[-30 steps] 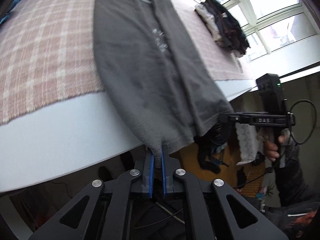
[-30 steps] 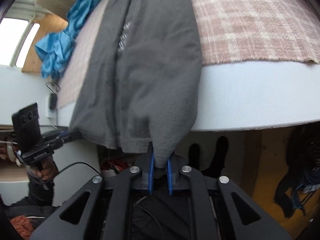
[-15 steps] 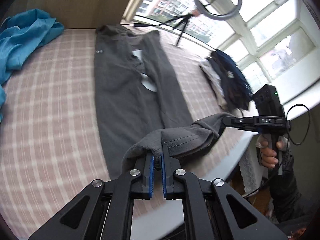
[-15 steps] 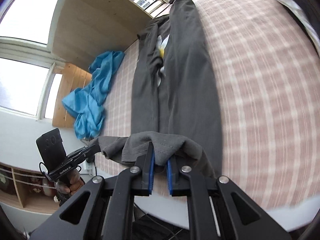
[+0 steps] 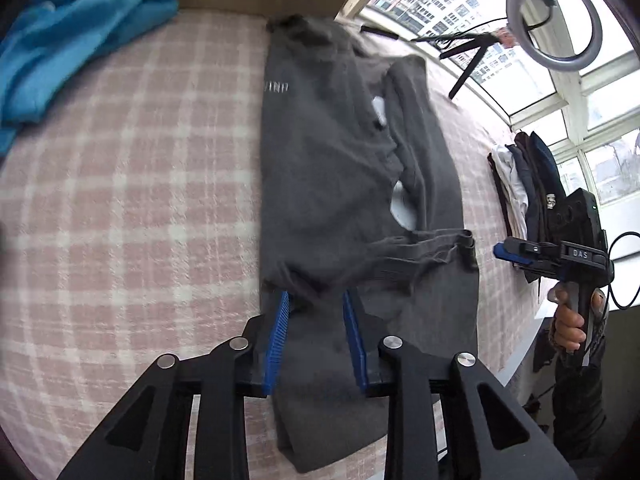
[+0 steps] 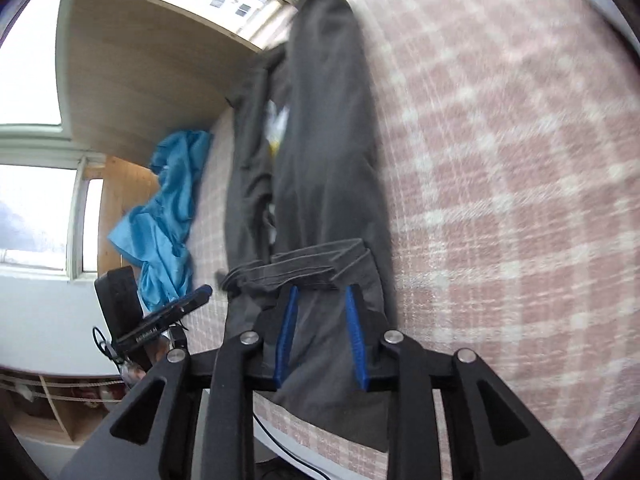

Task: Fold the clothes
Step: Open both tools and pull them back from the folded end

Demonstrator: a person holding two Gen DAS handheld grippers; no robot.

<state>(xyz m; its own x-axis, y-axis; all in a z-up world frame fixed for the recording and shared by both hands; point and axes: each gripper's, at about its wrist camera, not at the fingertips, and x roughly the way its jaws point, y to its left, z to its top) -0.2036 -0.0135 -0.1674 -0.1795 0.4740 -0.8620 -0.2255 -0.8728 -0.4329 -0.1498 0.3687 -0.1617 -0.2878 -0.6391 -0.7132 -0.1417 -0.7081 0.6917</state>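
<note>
A: Site: a bed under a pink plaid blanket (image 5: pixel 132 184). Where do the grey trousers (image 5: pixel 332 168) lie?

B: Lengthwise down the blanket, waist toward the wooden headboard (image 6: pixel 132 60), legs running back toward both cameras. The cuff end (image 5: pixel 420 252) is folded over onto the legs, a bunched band across the cloth.

A: Left gripper (image 5: pixel 316 312)?

B: Low over the trousers, just short of the folded cuff band. Jaws opening; the blue pads stand apart with grey cloth lying between and under them, neither pad pressing on it. The fold's lower edge covers the fingertips slightly.

A: Right gripper (image 6: pixel 320 312)?

B: Same reading. Jaws opening, blue pads spread, trouser cloth beneath the gap, cuff band just beyond the tips. Nothing pinched. In the left view it shows beside the band's far end, clear of the cloth, with a hand (image 5: pixel 568 324) on its grip.

A: Anything else, taken from the trousers?

B: Blue garment (image 5: pixel 68 36) heaped on the left side near the headboard, well apart. Stack of folded dark and white clothes (image 5: pixel 524 184) on the right, by the window. Ring light (image 5: pixel 554 20) on a stand past the waist end, against the window glass. The right view is motion-blurred across the blanket.
</note>
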